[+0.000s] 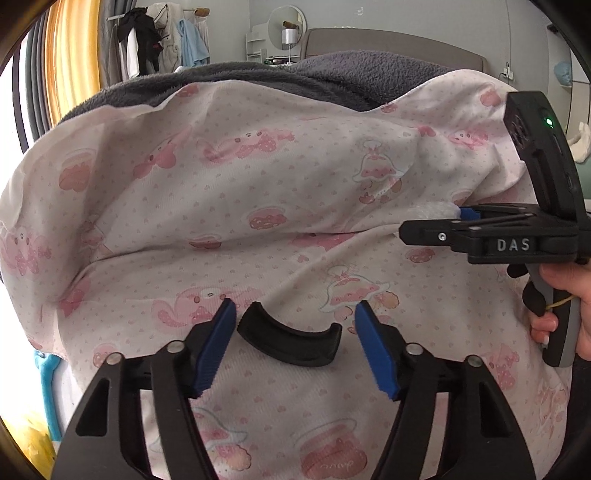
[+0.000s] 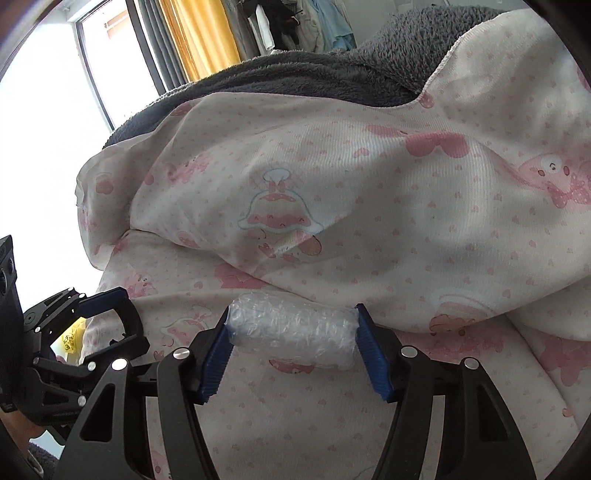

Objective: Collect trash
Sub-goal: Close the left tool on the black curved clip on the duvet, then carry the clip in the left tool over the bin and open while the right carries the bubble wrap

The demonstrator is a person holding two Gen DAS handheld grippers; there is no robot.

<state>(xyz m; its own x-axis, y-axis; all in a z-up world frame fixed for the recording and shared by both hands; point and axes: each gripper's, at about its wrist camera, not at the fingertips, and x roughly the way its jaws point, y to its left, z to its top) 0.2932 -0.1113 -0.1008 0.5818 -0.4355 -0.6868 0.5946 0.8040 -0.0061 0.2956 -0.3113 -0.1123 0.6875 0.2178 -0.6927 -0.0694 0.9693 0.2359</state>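
Note:
A roll of clear bubble wrap [image 2: 291,330] lies on the pink-patterned quilt [image 2: 369,184] at the foot of a fold. My right gripper [image 2: 291,325] has its blue pads against both ends of the roll. The same roll shows as a white bit [image 1: 436,211] at the right gripper's tip [image 1: 466,213] in the left wrist view. My left gripper [image 1: 295,317] is open and empty over the quilt [image 1: 221,184], with a curved black plastic piece [image 1: 291,341] lying between its fingers.
A grey fleece blanket [image 1: 258,79] lies behind the quilt. A clothes rack [image 1: 155,40], a round mirror [image 1: 286,24] and a headboard [image 1: 388,42] stand at the back. Yellow curtains [image 2: 199,33] and a window [image 2: 44,122] are to the left.

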